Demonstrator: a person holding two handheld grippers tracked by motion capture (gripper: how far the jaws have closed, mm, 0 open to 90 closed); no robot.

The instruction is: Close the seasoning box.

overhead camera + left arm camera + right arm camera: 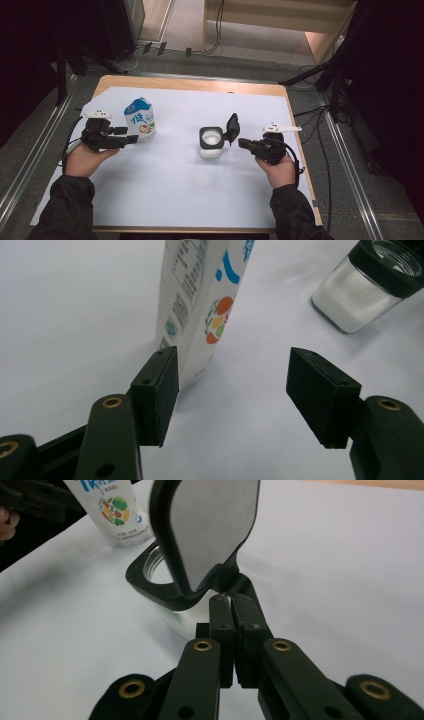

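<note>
From above, the left gripper (pixel 131 136) sits just beside the milk carton (pixel 140 119), which has a big blue "低". The left gripper view shows its jaws spread wide. In the right gripper view, the right gripper (pixel 231 599) is pressed together by the jar (pixel 165 587) lid (pixel 210 527).

The milk carton (pixel 140 119) at nine o'clock carries a large blue character 低 on its front; the smaller print on its side panel (pixel 183 287) is too fine to read
</note>
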